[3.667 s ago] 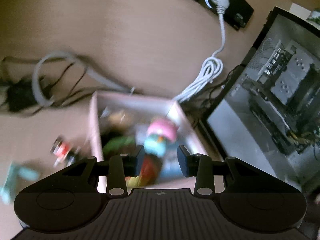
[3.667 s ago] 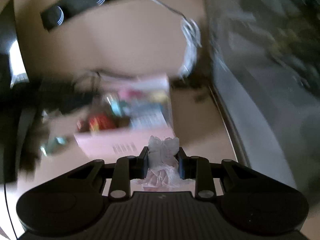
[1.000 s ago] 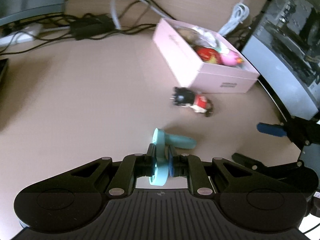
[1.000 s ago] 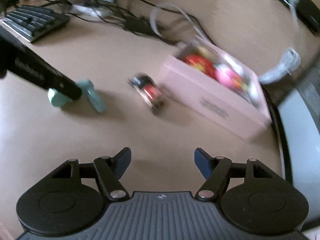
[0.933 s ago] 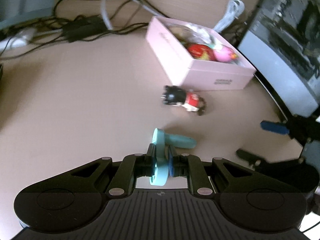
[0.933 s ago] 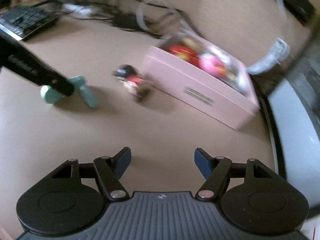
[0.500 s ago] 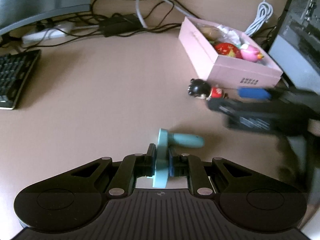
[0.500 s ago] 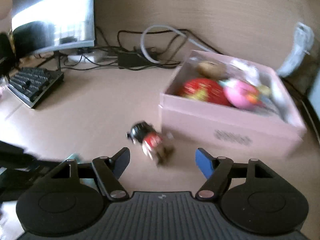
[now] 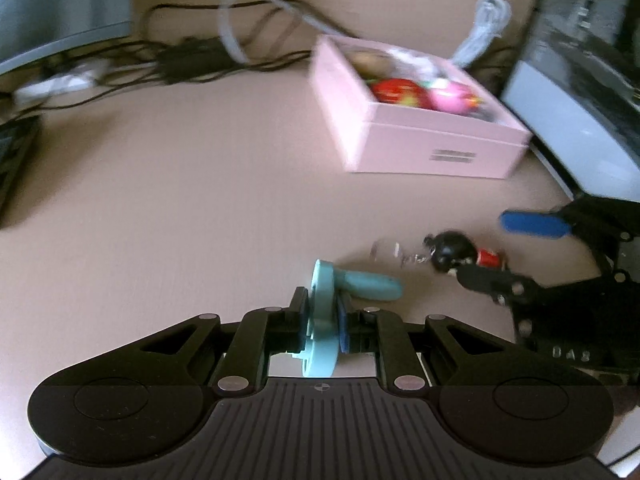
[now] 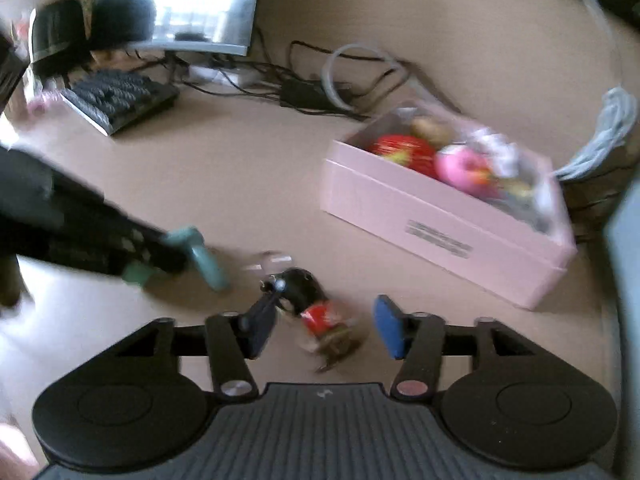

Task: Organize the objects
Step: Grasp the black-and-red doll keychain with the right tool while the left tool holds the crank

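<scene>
Left tool around teal toy

One pink box sits beyond both tongs, one teal toy is between the left tongs' tips, one small figure between the right's, one keyboard far left.

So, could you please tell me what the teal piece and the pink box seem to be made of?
Teal piece: probably moulded plastic, one smooth matt colour with rounded edges. Pink box: likely cardboard, with thin flat matt walls, crisp corners and a printed label.
</scene>
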`<state>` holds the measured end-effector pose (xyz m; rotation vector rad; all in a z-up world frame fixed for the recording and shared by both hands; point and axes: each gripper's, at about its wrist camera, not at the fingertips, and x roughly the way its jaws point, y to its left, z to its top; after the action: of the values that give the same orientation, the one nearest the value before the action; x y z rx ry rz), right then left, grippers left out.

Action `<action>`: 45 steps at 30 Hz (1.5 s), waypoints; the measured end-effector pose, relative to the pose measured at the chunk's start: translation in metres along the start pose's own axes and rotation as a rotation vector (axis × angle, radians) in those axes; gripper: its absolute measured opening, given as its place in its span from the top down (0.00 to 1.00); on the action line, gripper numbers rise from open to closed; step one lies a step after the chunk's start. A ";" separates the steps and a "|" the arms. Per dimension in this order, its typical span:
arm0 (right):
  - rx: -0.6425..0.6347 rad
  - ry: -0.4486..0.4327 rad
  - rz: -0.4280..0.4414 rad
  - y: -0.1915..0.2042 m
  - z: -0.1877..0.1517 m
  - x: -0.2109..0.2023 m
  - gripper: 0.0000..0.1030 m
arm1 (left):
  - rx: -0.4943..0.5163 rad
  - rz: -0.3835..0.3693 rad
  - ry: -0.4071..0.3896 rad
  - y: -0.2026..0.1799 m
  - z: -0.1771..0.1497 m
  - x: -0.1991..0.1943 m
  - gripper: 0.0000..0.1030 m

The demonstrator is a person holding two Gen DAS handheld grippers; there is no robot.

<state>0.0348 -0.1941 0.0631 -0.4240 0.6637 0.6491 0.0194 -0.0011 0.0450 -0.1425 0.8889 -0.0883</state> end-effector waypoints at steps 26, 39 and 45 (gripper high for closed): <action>0.355 0.047 -0.120 -0.034 -0.052 -0.009 0.00 | 0.163 -0.063 0.004 -0.038 -0.003 0.010 0.85; 0.238 0.047 -0.133 -0.027 -0.029 -0.003 0.00 | 0.069 -0.014 0.006 -0.018 0.004 0.011 0.85; 0.304 0.014 -0.250 -0.049 -0.034 -0.009 0.00 | 0.069 -0.016 -0.002 -0.017 0.003 0.011 0.84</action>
<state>0.0481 -0.2522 0.0530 -0.2231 0.6971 0.3018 0.0288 -0.0190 0.0413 -0.0855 0.8817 -0.1334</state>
